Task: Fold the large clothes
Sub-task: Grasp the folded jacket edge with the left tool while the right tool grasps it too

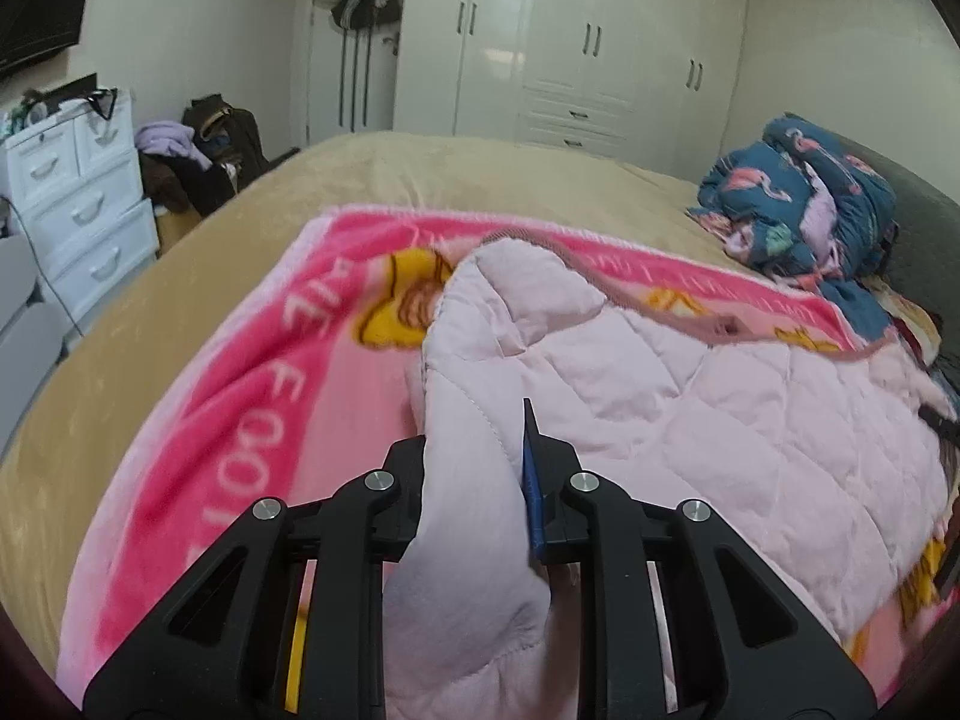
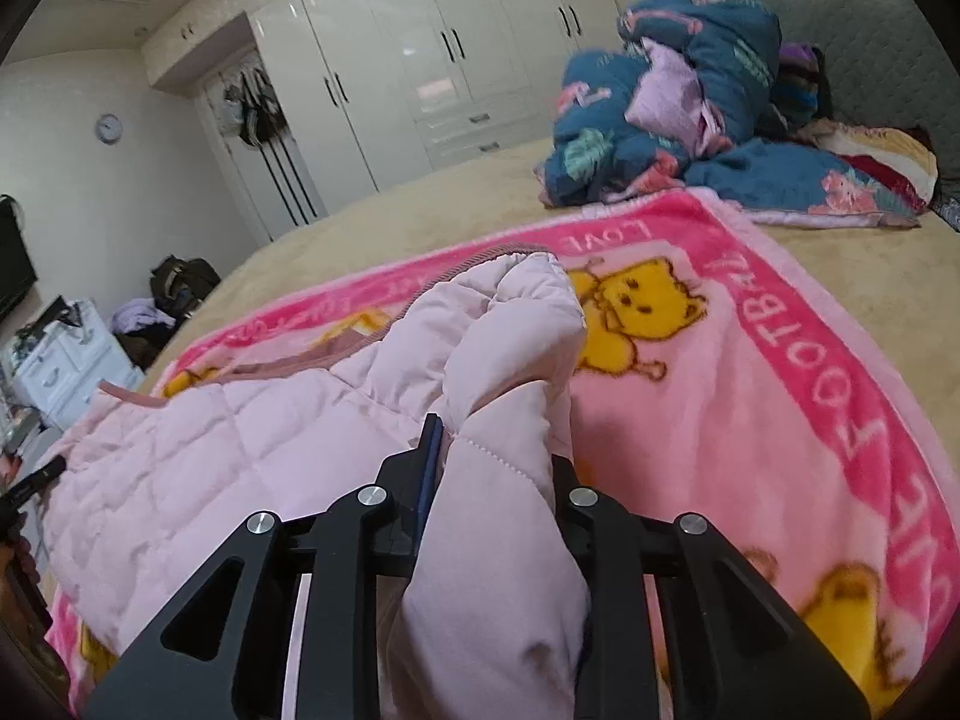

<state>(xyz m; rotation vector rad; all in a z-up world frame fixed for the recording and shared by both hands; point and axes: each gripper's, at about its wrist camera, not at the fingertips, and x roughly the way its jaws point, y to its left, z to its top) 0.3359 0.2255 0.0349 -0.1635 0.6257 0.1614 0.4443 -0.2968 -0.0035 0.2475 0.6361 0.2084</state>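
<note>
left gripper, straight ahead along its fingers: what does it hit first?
The pink quilted jacket itself: the left gripper is shut on a fold of it, and more of it bunches just ahead. Past that, probably the pink cartoon blanket; depth is unclear.

Both wrist views close, low over bed (image 1: 180,276), sharing wardrobe (image 2: 384,60).

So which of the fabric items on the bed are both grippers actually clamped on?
The pale pink quilted jacket; left gripper and right gripper pinch it. The pink bear blanket lies beneath, the blue flamingo bedding behind.
</note>
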